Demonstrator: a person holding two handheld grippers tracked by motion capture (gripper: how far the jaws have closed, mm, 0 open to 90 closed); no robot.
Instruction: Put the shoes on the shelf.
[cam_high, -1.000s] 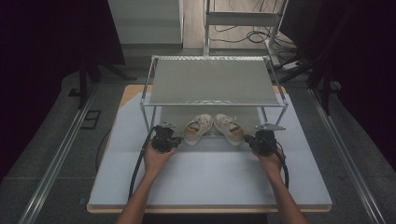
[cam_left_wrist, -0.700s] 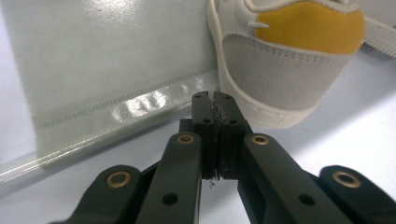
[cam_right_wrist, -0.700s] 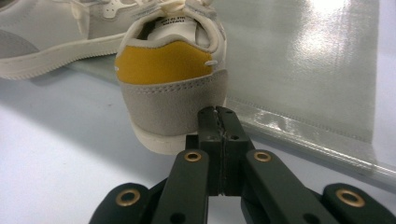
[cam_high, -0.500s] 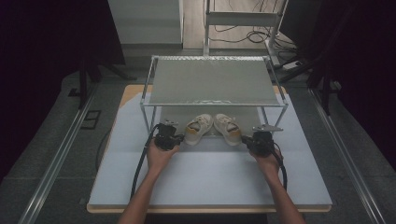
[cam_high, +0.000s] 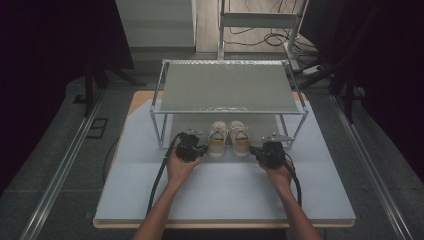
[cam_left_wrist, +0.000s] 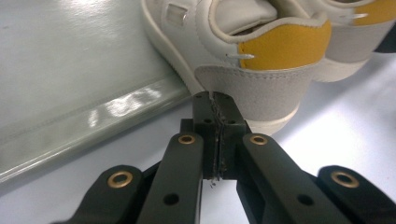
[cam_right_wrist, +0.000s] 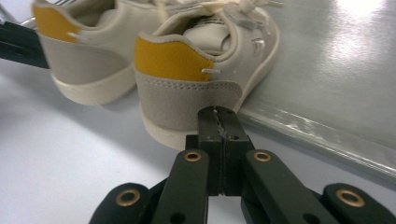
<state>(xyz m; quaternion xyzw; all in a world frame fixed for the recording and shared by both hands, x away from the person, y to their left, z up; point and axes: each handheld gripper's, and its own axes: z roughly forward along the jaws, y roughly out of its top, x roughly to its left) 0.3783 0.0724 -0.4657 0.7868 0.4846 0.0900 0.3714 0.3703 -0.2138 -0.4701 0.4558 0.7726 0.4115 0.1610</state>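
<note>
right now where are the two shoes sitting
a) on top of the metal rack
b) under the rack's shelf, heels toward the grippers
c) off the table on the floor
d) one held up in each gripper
b: the shoes stand side by side beneath the rack, their yellow heel tabs facing the shut left gripper and right gripper.

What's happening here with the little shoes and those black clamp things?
A person at a table holds a clamp-like tool in each hand. The left gripper and the right gripper both have their fingers shut with nothing between them. Each one points at the heel of one shoe in a pair of cream shoes with yellow heel patches: the left shoe and the right shoe. The shoes sit side by side at the front edge of a low metal rack. Neither shoe is gripped yet.
</note>
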